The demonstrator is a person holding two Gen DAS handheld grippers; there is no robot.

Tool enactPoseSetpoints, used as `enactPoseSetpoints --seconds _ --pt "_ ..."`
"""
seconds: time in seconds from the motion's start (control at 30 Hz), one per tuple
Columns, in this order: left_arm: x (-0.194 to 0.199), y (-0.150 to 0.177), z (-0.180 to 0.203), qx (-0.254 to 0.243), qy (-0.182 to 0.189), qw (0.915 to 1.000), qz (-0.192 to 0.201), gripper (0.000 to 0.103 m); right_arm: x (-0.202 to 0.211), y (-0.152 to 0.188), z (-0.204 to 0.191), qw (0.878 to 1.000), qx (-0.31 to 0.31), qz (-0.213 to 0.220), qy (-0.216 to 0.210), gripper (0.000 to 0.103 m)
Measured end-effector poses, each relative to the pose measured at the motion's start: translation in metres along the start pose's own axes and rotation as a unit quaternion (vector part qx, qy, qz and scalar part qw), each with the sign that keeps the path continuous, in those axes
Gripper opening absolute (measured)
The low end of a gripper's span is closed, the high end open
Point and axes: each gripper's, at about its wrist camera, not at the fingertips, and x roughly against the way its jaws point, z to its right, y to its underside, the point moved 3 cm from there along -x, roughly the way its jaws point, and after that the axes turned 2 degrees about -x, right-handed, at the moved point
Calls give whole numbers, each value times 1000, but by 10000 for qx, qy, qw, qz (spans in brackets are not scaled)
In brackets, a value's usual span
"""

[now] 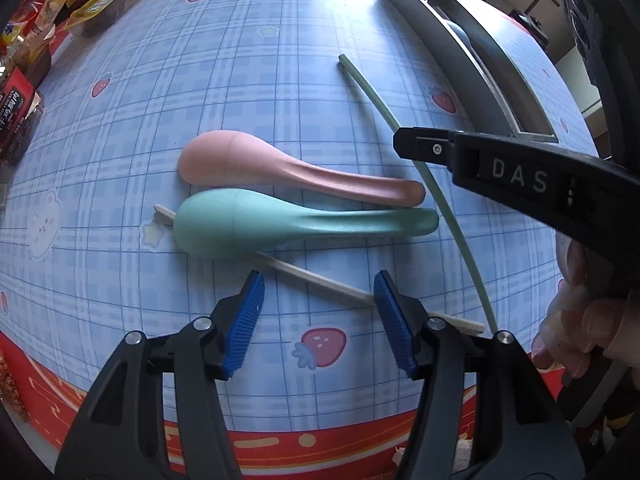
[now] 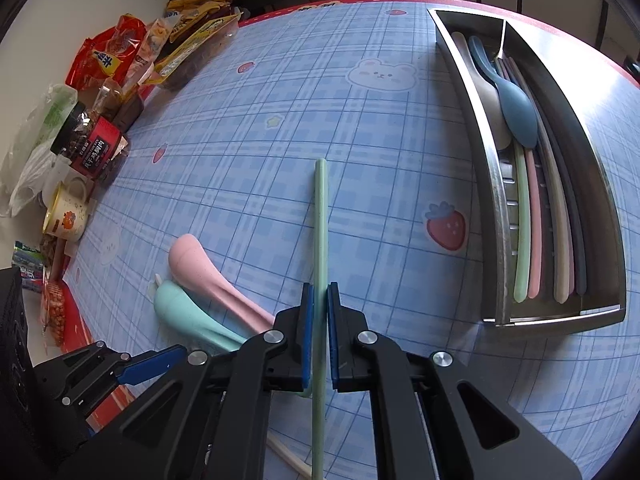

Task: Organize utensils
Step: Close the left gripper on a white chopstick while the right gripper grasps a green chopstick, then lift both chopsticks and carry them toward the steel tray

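Right gripper [image 2: 319,312] pinches green chopstick [image 2: 321,216] mid-shaft, near centre of desk [image 2: 280,120]; left gripper [image 1: 318,300] spread, empty, over white chopstick [image 1: 316,276] near teal spoon [image 1: 288,228]; advice: keep stick level, align w/ tray [image 2: 600,240] far right's long slot, lower gently.
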Motion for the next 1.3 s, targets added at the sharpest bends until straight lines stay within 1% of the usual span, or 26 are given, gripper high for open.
enactPoseSetpoints --seconds 0.03,0.07,0.1,0.17,0.2,0.33,0.43,0.47,0.5,0.57,0.7,0.77,0.87,0.97,1.07,1.17,1.3 --pt "0 0 1 -25 -55 10000 -1 54 0 2 1 10000 -32 2 -19 7" --pt "0 -1 0 -29 -90 10000 18 50 1 3 1 10000 -61 6 -40 7" --pt "-1 -2 0 -14 -66 10000 65 40 1 4 1 9999 -87 12 -58 7" --pt "0 -3 -7 52 64 9999 133 29 3 7 0 9999 -116 30 -93 7" --pt "1 -3 -12 84 129 9998 134 25 4 8 0 9999 -120 38 -105 7" --pt "0 -6 -23 148 183 9996 135 23 9 13 0 9999 -88 64 -121 7" --pt "-1 -11 -31 154 120 9997 157 22 13 16 0 9999 -51 107 -96 7" --pt "0 -10 -33 166 94 9997 159 20 14 17 0 9999 -31 114 -87 7" --pt "0 -11 -41 186 85 9997 141 15 14 18 -1 9999 -9 116 -77 7" --pt "-1 -12 -46 204 125 9996 124 12 16 21 -1 9999 24 127 -52 7" --pt "-3 -17 -57 159 187 9997 91 12 17 26 3 9999 -12 125 -23 7" --pt "-4 -14 -56 143 99 9998 94 12 17 28 5 9999 -26 135 13 7" --pt "1 -4 -55 48 -73 9999 100 12 18 31 6 9998 -15 161 66 7" --pt "3 4 -54 -157 -198 9996 108 12 19 35 8 9998 -21 152 102 7" --pt "7 23 -47 -347 -328 9987 185 13 17 39 10 9998 -31 114 128 7" --pt "9 33 -43 -359 -352 9984 263 13 15 42 10 9999 -40 90 138 7" --pt "8 38 -41 -366 -331 9983 323 13 15 45 8 9998 9 79 179 7"
